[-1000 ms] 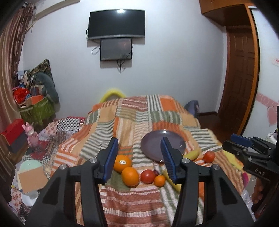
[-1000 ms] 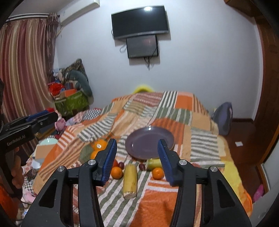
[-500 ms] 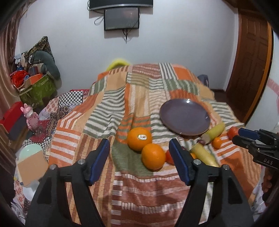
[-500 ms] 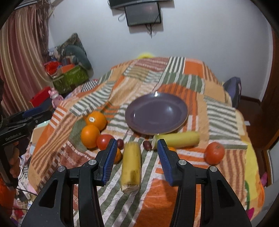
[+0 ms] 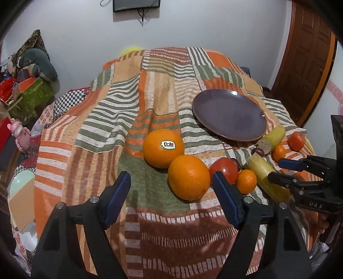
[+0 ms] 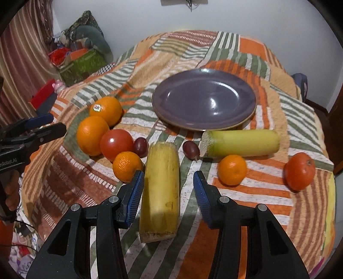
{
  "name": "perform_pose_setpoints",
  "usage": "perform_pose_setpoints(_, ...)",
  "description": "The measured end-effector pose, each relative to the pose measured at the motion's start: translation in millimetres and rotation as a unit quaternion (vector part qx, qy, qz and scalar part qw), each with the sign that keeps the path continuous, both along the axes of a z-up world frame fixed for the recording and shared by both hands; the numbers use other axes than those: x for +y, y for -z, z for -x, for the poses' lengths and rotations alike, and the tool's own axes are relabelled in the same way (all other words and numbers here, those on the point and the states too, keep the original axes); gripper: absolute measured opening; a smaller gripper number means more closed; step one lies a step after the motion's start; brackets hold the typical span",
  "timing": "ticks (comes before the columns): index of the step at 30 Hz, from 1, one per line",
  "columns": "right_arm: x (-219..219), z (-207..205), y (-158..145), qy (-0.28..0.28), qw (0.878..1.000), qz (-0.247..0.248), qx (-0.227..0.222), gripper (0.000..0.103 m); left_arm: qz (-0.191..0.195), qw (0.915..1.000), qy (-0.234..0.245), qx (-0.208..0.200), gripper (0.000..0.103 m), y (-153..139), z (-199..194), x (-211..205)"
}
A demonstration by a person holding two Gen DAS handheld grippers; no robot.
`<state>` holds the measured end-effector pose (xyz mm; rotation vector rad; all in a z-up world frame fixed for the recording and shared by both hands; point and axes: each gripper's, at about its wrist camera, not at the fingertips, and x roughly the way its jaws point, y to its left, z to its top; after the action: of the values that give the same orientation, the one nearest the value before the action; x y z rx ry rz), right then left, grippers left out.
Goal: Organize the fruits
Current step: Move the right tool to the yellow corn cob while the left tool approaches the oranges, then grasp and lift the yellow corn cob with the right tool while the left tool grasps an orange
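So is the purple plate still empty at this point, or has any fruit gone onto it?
Empty. The plate shows only bare glaze in both views; every fruit lies on the blanket beside it.

Home bedroom, lived-in. Bed (image 5: pixel 150 90) w/ striped patchwork blanket (image 6: pixel 246 55) fills the middle; wall-mounted screen (image 5: pixel 136 5) on plain white wall above it; wooden door (image 5: pixel 306 55) at right. Curtain (image 6: pixel 19 53) at left, plus clothes/bags pile (image 5: pixel 27 64) in the corner, pink toy (image 5: pixel 20 135) on floor.

White wall (image 5: pixel 193 25), brown wooden door (image 5: pixel 304 60), striped curtain (image 6: pixel 19 53), patchwork bedspread (image 5: pixel 128 103), cluttered corner (image 5: pixel 27 70)
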<state>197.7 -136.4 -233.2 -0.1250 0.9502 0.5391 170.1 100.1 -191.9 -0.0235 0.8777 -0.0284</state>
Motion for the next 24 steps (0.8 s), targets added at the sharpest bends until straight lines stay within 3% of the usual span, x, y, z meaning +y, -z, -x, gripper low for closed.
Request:
perform_pose_setpoints(7, 3.1, -5.8, 16.7, -0.01, 1.0, -0.003, 0.025, 0.045, 0.029, 0.9992, 0.0, 0.028, 0.078, 12.9, -28.1, 7.7)
perform_pose_setpoints(12, 1.3, -8.2, 20.5, -0.013, 0.999, -0.008, 0.028, 0.042, 0.028, 0.9985, 0.014, 0.045, 0.078, 27.1, -33.3, -3.4)
perform_pose_setpoints(13, 2.6, -8.3, 20.4, -0.018, 0.999, -0.011, 0.03, 0.037, 0.024, 0.9985, 0.01, 0.047, 0.078, 29.7, -33.8, -5.3)
perform_pose_setpoints(22, 2.7, -9.1, 20.9, -0.014, 0.999, -0.024, 0.031, 0.037, 0.038, 0.9981, -0.013, 0.047, 0.078, 38.4, -39.1, -7.6)
perform_pose_setpoints(24, 3.8, -8.4, 20.2, -0.013, 0.999, -0.021, 0.029, 0.037, 0.041, 0.998, -0.014, 0.047, 0.074, 38.3, -39.2, -8.1)
